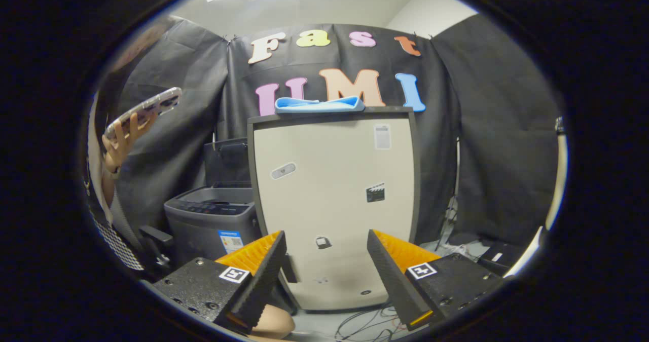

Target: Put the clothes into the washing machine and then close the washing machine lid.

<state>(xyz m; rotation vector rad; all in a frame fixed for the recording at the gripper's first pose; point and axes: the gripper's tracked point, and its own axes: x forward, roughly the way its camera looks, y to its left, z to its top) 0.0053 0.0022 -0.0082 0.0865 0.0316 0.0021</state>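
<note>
The blue clothes (319, 104) lie folded flat on top of a tall cream cabinet (334, 200) in the middle of the frame, well beyond the jaws and higher than them. The washing machine (210, 225) is grey and sits low at the left of the frame, just beside the cabinet's left side. Its lid (226, 162) stands up and open behind the tub. A blue and white sticker shows on the machine's front. The gripper (327, 266) is at the bottom middle of the frame, and its jaws are spread wide apart with nothing between them but the view of the cabinet's lower front. The cabinet has a few small stickers on its front, and a dark frame runs along its top and sides. At the upper left of the frame a hand (121, 139) holds up a phone (144, 110). Some thin cables (365, 324) lie on the floor under the cabinet at the bottom of the frame. Black cloth hangs behind everything as the wall.
</note>
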